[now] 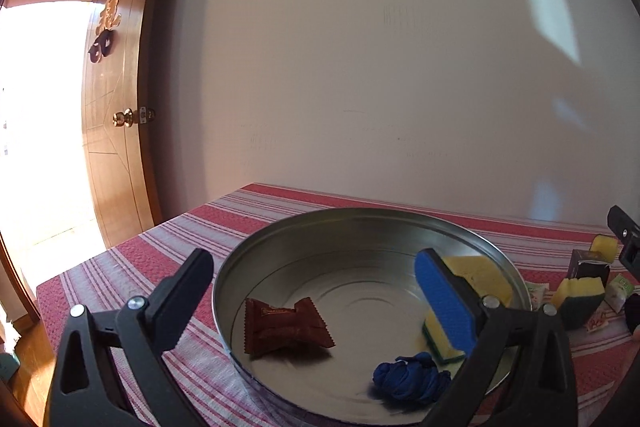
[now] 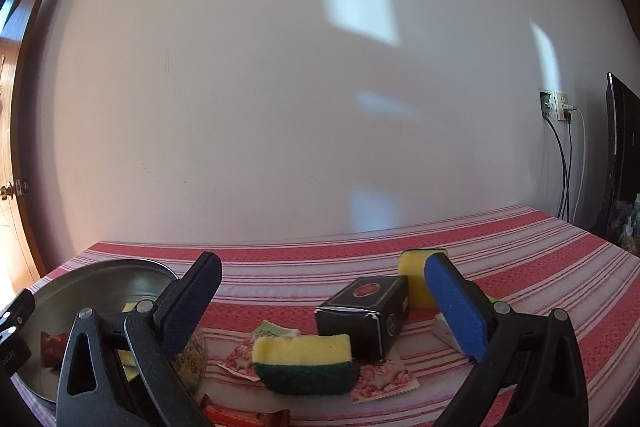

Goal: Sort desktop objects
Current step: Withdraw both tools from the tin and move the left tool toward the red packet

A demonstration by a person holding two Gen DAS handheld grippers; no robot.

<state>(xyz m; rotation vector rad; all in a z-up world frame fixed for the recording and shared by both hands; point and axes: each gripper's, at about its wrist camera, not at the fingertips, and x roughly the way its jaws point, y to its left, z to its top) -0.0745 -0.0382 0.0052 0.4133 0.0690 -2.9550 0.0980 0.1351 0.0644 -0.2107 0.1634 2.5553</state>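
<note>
A round metal tin (image 1: 280, 239) sits on the red striped tablecloth (image 1: 160, 247). Inside lie a brown snack packet (image 1: 286, 327), a crumpled blue cloth (image 1: 412, 377) and a yellow-green sponge (image 1: 480, 275). My left gripper (image 1: 316, 291) is open and empty above the tin. My right gripper (image 2: 324, 299) is open and empty above a yellow-green sponge (image 2: 304, 359) and a black box (image 2: 366, 315). A second sponge (image 2: 414, 279) stands behind the box. The tin (image 2: 72, 283) shows at the left of the right wrist view.
Pink and green snack sachets (image 2: 384, 383) lie around the sponge, and an orange wrapped bar (image 2: 244, 417) lies at the front edge. A wooden door (image 1: 116, 107) stands open at the left. A wall socket with cables (image 2: 558, 107) and a dark screen (image 2: 622, 155) are at the right.
</note>
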